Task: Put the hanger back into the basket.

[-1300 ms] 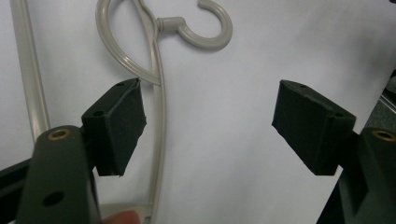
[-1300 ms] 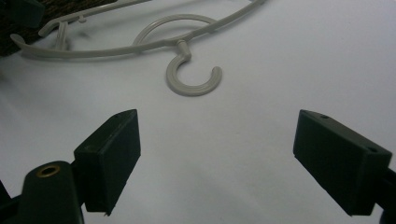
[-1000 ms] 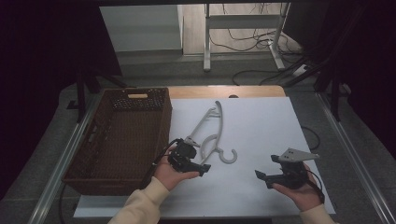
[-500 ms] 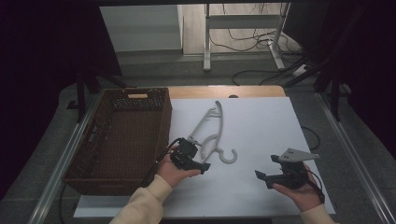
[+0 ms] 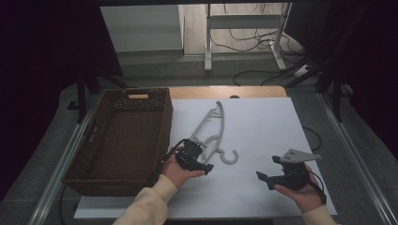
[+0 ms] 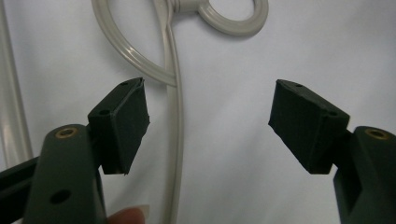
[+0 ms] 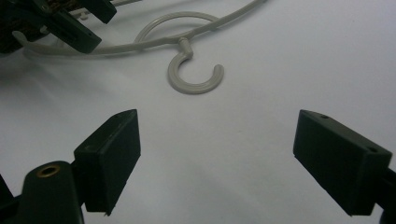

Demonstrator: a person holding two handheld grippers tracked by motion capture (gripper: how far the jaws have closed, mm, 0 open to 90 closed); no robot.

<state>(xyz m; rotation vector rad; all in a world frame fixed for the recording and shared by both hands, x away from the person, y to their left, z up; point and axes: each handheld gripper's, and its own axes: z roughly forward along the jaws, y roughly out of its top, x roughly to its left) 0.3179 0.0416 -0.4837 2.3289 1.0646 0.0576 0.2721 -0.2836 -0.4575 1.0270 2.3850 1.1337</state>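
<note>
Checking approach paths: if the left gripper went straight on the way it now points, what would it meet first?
Probably the white hanger: the open left gripper has its thin bar between the jaws, nearer one pad, untouched. How far beneath it lies is unclear.

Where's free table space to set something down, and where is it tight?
Free: the white table sheet right of the pale plastic hanger, up to its far edge, and the strip between the left gripper and the right gripper. Tight: between the hanger and the brown wicker basket.
</note>
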